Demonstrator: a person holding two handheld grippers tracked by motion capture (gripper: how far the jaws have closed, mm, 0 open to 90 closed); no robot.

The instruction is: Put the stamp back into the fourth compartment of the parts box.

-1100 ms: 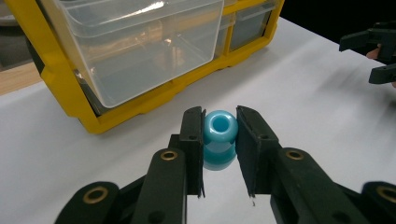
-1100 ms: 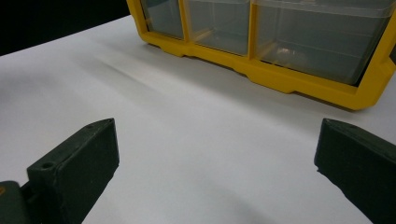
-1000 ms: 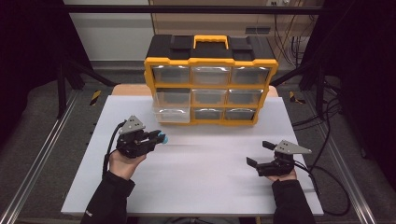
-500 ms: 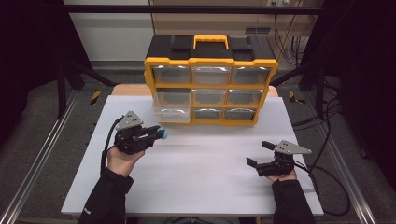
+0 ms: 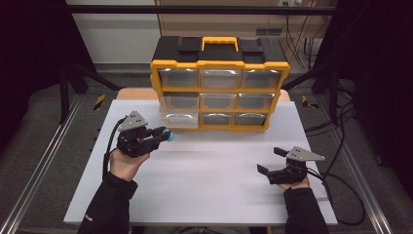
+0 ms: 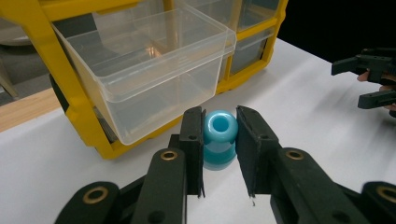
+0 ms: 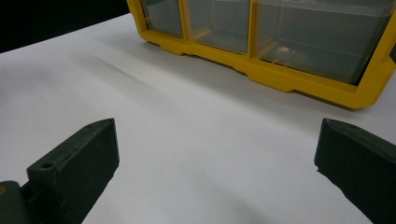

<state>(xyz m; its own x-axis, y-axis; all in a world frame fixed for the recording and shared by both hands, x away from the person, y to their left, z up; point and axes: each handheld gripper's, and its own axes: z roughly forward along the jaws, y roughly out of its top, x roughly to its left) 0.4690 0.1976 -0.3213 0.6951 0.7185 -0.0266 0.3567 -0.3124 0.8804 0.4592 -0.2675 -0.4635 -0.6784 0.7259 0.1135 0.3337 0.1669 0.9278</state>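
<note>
A small blue plastic spool (image 6: 219,140) sits upright between the black pads of my left gripper (image 6: 219,115), which is shut on it. Just beyond the spool, a clear drawer (image 6: 154,70) stands pulled out of the bottom left slot of a yellow and black organizer (image 5: 220,87). The drawer looks empty. From above, my left gripper (image 5: 161,134) hovers over the white table with the blue spool (image 5: 167,132) at its tip, close to the drawer (image 5: 178,119). My right gripper (image 5: 271,160) rests low at the right front, jaws wide open with nothing between them (image 7: 217,135).
The white table (image 5: 209,185) spans the middle of the view. The organizer's other clear drawers (image 5: 221,78) are pushed in. Cables trail off the table's right side (image 5: 341,175). Metal frame rails (image 5: 44,165) run along the left. The right gripper (image 6: 373,79) shows far off in the left gripper view.
My left gripper has carried the blue spool a little farther away from the person, toward the open drawer. The right gripper has stayed where it was.
</note>
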